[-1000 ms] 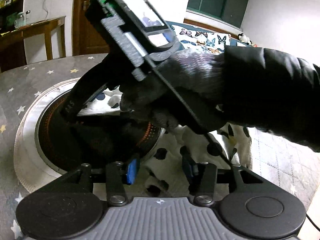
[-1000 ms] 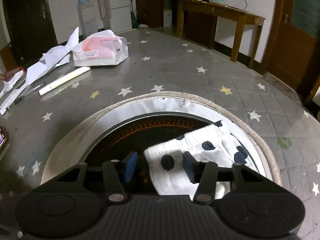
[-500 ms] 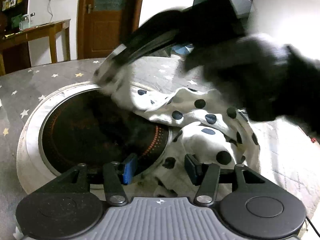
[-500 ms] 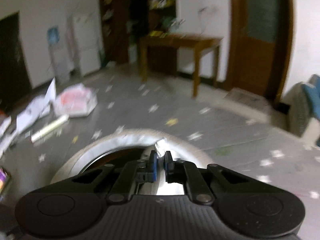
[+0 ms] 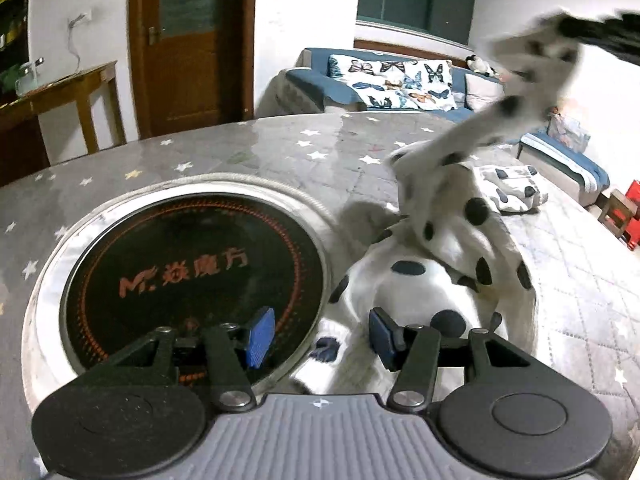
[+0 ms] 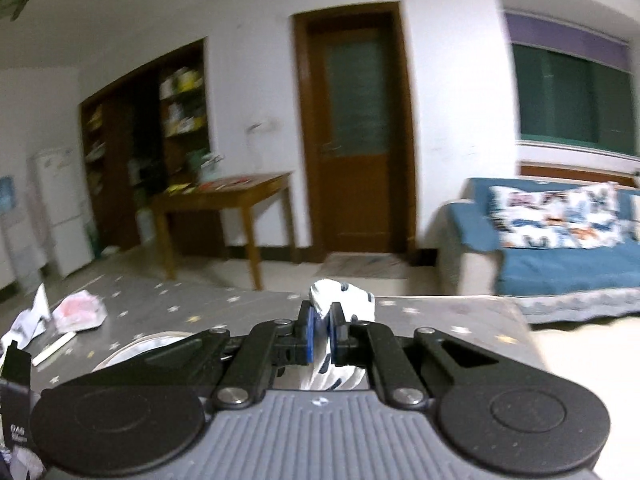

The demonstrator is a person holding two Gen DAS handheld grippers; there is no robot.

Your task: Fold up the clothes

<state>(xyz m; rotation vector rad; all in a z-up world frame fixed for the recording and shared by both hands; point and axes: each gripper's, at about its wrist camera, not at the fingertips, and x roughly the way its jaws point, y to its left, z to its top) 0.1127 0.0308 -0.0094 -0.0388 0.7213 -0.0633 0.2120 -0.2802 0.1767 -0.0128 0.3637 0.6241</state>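
A: Cloth [image 5: 448, 264], white with dark spots — where does it sit against each gripper?

B: The right gripper [image 6: 323, 330] is clamped on it. A bunched corner of the cloth [image 6: 340, 298] sticks out just past the blue pads [image 6: 309, 334], and a strip runs back between the jaws toward the camera.

A: And the left gripper?

B: The left gripper [image 5: 318, 334] stands about half open and grips nothing. Cloth lies under the gap and beneath its right finger; I cannot tell whether the pads [image 5: 262, 330] touch it.

A: Going outward from there?

B: In the left view the heap rests on the counter [image 5: 280, 148] from about 12 to 2 o'clock of the gripper. One end is drawn up taut toward 1 o'clock, to the frame's top right corner, where a blurred dark shape holds it. At 10 to 11 o'clock a round black cooktop [image 5: 196, 280] with orange lettering is set into the counter; the cloth's left edge laps its rim.

A: Anything farther out?

B: A second spotted bundle [image 5: 510, 190] lies on the counter at 1 o'clock, apart from the heap. Beyond are a blue sofa [image 5: 400, 76] with a butterfly cushion and a brown door [image 5: 192, 40].
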